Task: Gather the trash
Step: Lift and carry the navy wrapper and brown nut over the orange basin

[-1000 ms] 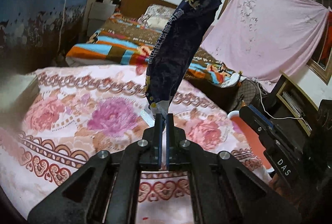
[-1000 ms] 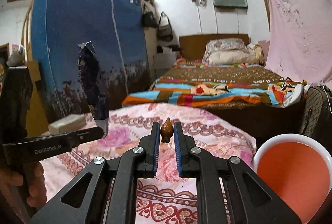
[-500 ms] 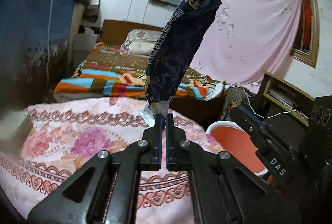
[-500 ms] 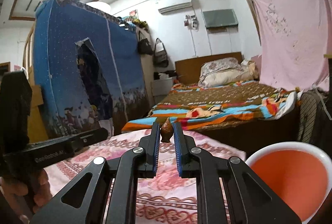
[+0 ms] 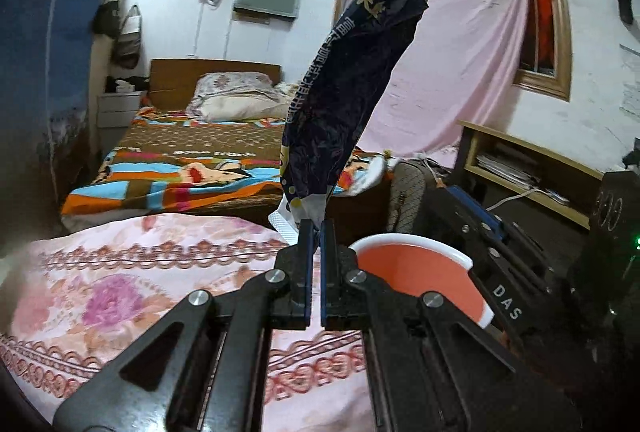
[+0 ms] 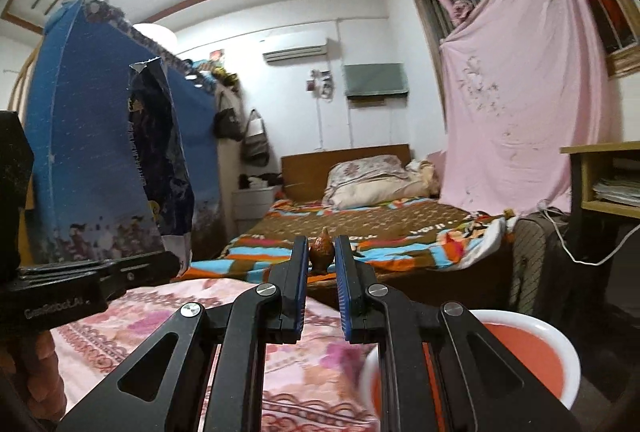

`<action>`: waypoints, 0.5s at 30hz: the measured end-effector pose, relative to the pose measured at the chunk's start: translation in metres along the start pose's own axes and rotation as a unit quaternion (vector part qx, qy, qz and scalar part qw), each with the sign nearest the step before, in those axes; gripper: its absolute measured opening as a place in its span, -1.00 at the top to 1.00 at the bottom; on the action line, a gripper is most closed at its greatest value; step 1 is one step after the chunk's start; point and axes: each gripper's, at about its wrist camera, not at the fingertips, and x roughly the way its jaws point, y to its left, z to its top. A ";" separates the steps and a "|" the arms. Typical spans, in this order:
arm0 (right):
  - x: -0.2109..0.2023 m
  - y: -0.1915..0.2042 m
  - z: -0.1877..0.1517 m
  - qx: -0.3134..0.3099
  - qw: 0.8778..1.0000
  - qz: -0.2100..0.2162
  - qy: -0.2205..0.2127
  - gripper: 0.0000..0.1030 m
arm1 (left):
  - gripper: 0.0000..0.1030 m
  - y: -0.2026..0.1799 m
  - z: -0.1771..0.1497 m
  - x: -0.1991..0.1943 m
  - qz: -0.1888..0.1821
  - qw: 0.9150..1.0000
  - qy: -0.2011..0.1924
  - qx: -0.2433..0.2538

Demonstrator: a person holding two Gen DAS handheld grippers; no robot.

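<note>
- Left gripper (image 5: 316,226), centre frame, aimed slightly down: jaws clamped on dark blue snack wrapper (image 5: 348,87), which stands up toward upper centre.
- Right gripper (image 6: 322,248), held level: pinching small brown nut-like scrap (image 6: 322,252) at tips.
- Orange bin w/ white rim (image 5: 416,272), lower right, just beyond floral bedspread (image 5: 120,280); contents not visible, partly hidden by gripper arms.

Snack wrapper (image 5: 348,91): glossy dark-blue printed film, crinkled, with a silvery torn top edge. Bin (image 5: 420,272): smooth plastic, white rim, orange inside, at 3 o'clock of the wrapper's base. Bedcover (image 5: 120,272): soft matt floral cloth. Left gripper (image 5: 316,232) and right gripper (image 6: 322,256): matt black plastic, bright metal screws, blue ribbed pads. Small brown piece (image 6: 321,254): rough, dull.
</note>
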 end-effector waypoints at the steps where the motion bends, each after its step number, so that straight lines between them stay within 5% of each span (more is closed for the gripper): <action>1: 0.001 -0.004 0.000 0.003 1.000 -0.005 0.001 0.78 | 1.00 -0.004 0.001 0.004 -0.008 1.000 0.003 0.001; 15: 0.000 -0.041 -0.006 0.040 0.997 -0.061 0.018 0.78 | 1.00 -0.047 -0.001 0.035 -0.047 0.998 0.035 0.029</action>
